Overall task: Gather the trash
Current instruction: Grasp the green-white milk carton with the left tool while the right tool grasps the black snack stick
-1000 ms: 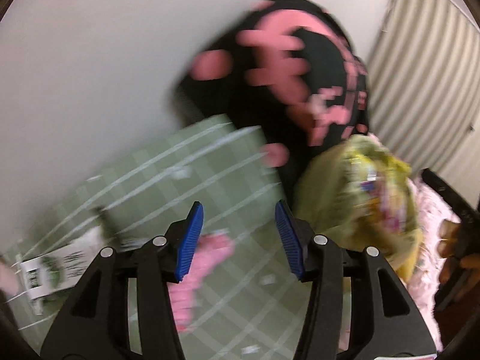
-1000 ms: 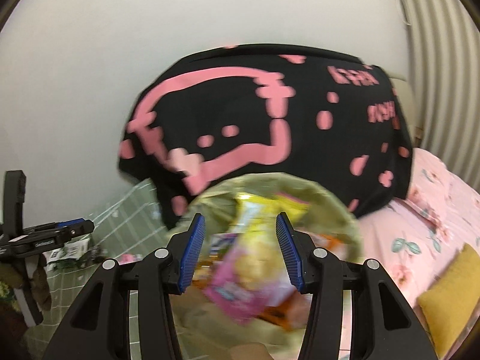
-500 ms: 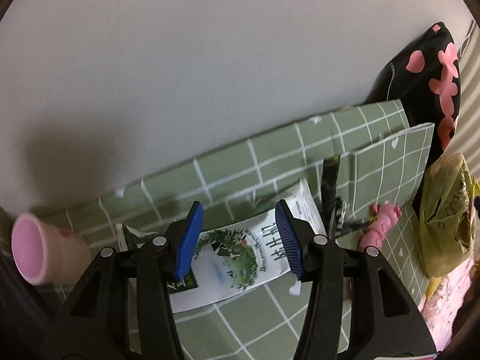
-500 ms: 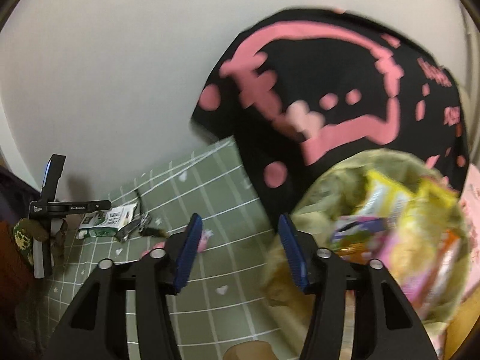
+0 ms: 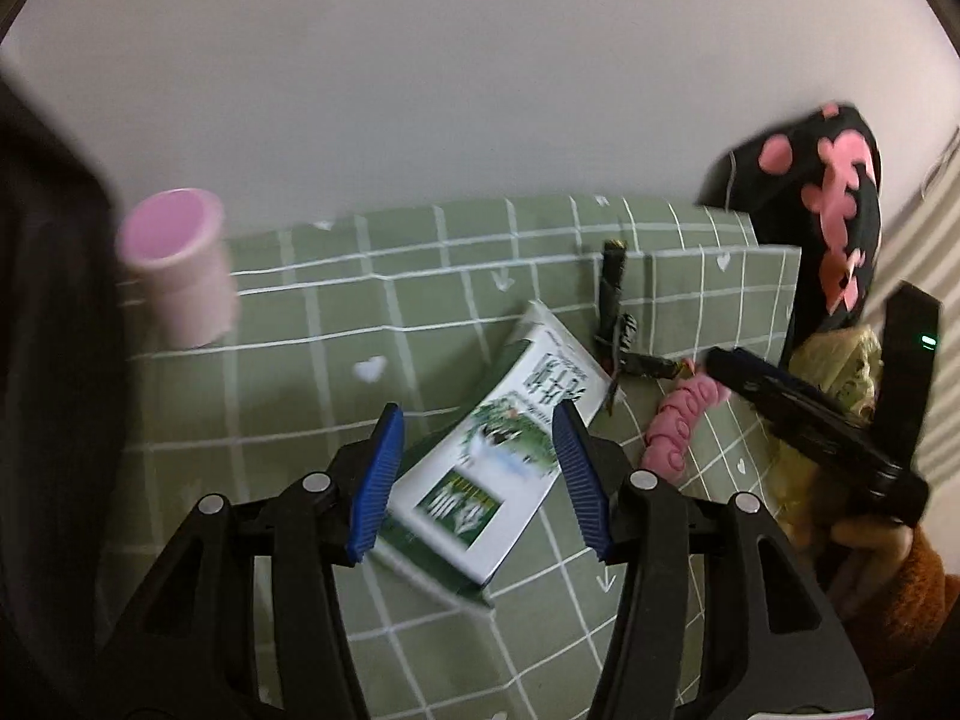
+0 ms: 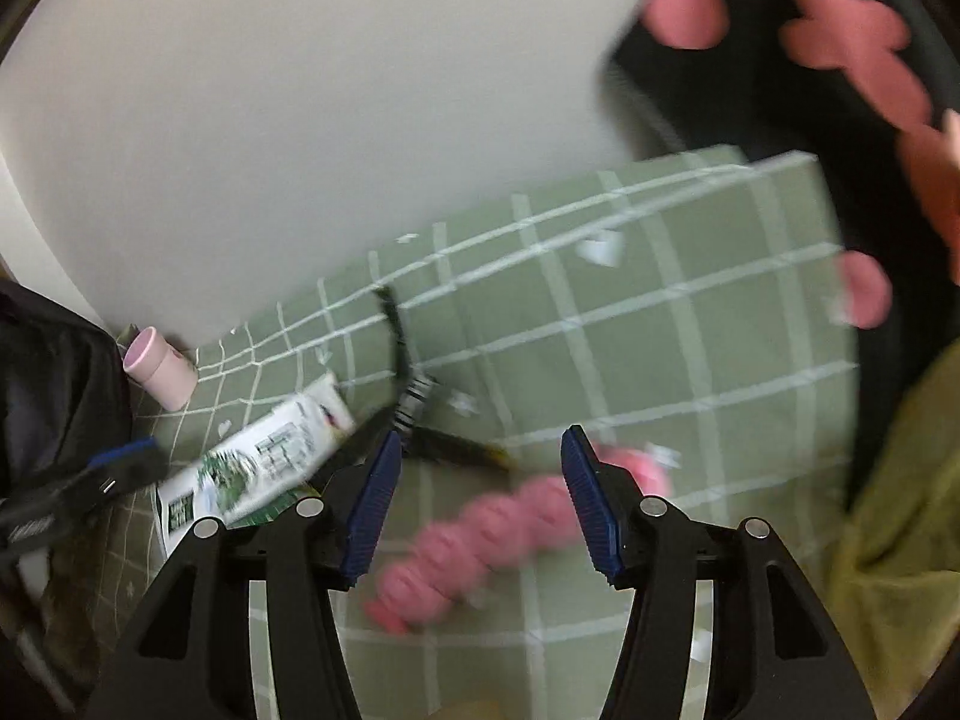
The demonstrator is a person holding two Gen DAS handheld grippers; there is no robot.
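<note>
A white and green carton (image 5: 510, 462) lies flat on the green checked cloth (image 5: 300, 396). My left gripper (image 5: 477, 474) hovers over the carton. Its jaws are opening, the carton lies between them, and the pads do not press on it. A pink ribbed wrapper (image 6: 480, 540) lies on the same cloth under my right gripper (image 6: 480, 498), which stands open around it without touching. Dark crumpled wrappers (image 6: 414, 396) lie between the carton (image 6: 258, 456) and the pink piece. A yellow-green trash bag (image 6: 900, 510) sits at the right.
A pink cup (image 5: 180, 270) lies on its side by the wall at the left. A black cushion with pink shapes (image 5: 828, 210) leans at the right end of the cloth. A dark bag (image 6: 48, 372) sits at the far left. A hand in an orange sleeve (image 5: 912, 612) holds the other tool.
Both grippers swung left and down, away from the trash bag and cushion, onto the green cloth. The left now frames the carton, the right the pink wrapper. The right jaws look slightly wider.
</note>
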